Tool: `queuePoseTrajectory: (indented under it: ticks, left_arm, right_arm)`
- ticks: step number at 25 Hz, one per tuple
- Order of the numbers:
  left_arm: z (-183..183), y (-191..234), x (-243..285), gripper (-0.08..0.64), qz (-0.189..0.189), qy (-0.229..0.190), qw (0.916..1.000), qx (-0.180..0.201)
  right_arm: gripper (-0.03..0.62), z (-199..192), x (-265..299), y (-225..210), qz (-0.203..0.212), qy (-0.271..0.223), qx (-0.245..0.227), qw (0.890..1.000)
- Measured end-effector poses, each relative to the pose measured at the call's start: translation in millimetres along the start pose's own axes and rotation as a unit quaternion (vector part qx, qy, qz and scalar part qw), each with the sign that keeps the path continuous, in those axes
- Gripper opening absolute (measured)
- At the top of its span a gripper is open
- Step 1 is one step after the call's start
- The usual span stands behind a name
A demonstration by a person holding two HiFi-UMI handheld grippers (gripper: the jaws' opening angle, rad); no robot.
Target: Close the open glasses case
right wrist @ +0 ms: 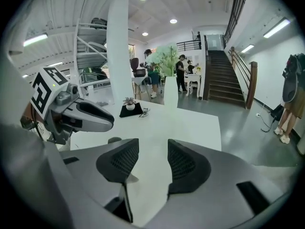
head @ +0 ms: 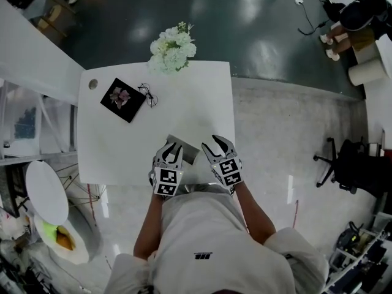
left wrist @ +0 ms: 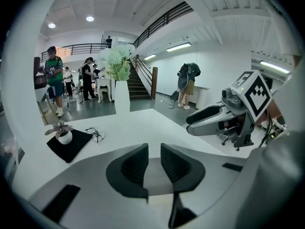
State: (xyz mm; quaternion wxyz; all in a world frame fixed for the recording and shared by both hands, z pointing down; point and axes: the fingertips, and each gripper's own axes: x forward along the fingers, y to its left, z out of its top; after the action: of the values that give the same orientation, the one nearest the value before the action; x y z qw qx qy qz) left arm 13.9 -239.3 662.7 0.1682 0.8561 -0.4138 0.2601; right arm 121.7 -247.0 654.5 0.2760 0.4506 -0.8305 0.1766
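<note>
The grey glasses case (head: 187, 152) lies open near the front edge of the white table (head: 196, 103). My left gripper (head: 173, 147) is at the case's left corner. In the left gripper view its jaws stand nearly together, and a grey surface of the case (left wrist: 153, 175) fills the narrow gap of the left gripper (left wrist: 154, 163). My right gripper (head: 214, 143) hovers just right of the case. The right gripper (right wrist: 152, 163) is open, with only bare tabletop between its pads. Most of the case is hidden behind the jaws in both gripper views.
A pair of glasses (head: 149, 95) lies beside a black mat (head: 122, 100) with a small potted plant at the table's far left. White flowers in a vase (head: 173, 48) stand at the far edge. Several people stand in the hall beyond.
</note>
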Motion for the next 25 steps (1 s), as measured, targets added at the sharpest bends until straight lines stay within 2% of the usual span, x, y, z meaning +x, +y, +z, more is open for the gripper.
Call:
queuePoseTrajectory:
  ticks: [4, 17, 25]
  left_arm:
    - [-12, 0, 11, 0.087, -0.002, 0.010, 0.9998, -0.018]
    - [-44, -6, 39, 0.087, -0.004, 0.055, 0.9977, -0.039]
    - [-57, -15, 52, 0.087, -0.012, 0.080, 0.9961, -0.037]
  right_arm:
    - [0.193, -8, 14, 0, 0.008, 0.015, 0.000, 1.000]
    - [0.193, -23, 47, 7, 0.034, 0.043, -0.009, 0.998]
    - [0.189, -34, 56, 9, 0.039, 0.054, -0.002, 0.998]
